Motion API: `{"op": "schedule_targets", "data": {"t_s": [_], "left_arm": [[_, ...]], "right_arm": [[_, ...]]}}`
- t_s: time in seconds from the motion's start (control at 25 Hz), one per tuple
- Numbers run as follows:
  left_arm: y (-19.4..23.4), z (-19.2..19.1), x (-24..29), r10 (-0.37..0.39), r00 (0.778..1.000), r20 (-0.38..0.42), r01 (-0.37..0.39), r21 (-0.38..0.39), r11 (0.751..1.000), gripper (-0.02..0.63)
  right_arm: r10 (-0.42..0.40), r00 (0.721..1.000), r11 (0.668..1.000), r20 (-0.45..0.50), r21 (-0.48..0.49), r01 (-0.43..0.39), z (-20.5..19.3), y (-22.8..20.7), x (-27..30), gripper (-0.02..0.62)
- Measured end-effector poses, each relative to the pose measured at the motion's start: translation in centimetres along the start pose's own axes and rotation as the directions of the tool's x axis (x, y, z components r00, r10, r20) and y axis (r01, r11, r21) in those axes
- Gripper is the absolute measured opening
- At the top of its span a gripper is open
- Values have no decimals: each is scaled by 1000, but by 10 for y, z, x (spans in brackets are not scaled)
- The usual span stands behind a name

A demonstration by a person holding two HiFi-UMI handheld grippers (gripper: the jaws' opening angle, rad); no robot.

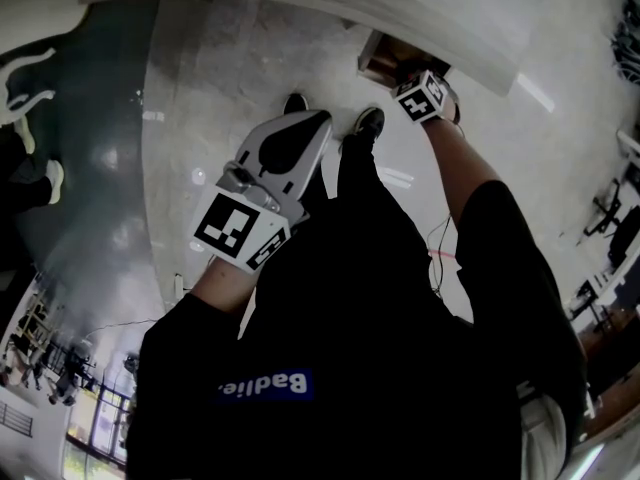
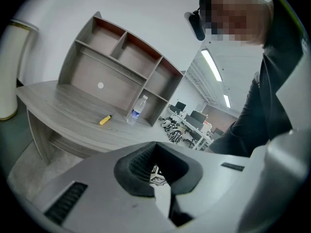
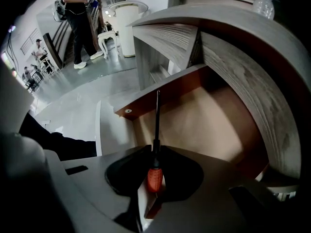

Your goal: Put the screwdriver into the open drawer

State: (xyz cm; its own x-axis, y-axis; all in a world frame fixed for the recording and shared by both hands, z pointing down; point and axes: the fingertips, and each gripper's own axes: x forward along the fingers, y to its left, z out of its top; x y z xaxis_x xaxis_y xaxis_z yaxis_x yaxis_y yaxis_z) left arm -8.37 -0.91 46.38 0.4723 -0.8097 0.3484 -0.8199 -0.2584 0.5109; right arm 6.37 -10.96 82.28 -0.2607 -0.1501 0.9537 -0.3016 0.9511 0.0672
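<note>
One bit of writing can be read here: white letters on a blue strip across the person's black shirt (image 1: pixel 400 298), and in the head view they look like "Badlie". The bottle (image 2: pixel 137 109) on the desk (image 2: pixel 58 106) wears a blue label, its print too small to read. Now the drawer (image 3: pixel 204 120), pulled open under the desk top, has a pale tan floor and red-brown edges. The screwdriver (image 3: pixel 156 130) hangs right over it, not yet lying inside. It has an orange-red handle and a thin dark shaft pointing out ahead toward the drawer. The right gripper (image 3: pixel 156 152) pinches it at the handle, jaws closed on it. The left gripper (image 2: pixel 155 144) sits back from the desk, jaws pressed together on nothing. Up on the desk stands a shelf unit (image 2: pixel 116 67) with open compartments, and a small yellow thing (image 2: pixel 105 120) lies near the bottle.
</note>
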Motion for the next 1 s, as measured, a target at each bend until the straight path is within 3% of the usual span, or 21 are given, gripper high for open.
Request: {"op": "schedule_targets", "data": {"t_s": [1.0], "left_arm": [[-4, -4, 0, -9, 999, -50, 11, 24, 1000, 2]], "right_arm": [[-1, 998, 997, -60, -76, -4, 11, -3, 18, 83]]}}
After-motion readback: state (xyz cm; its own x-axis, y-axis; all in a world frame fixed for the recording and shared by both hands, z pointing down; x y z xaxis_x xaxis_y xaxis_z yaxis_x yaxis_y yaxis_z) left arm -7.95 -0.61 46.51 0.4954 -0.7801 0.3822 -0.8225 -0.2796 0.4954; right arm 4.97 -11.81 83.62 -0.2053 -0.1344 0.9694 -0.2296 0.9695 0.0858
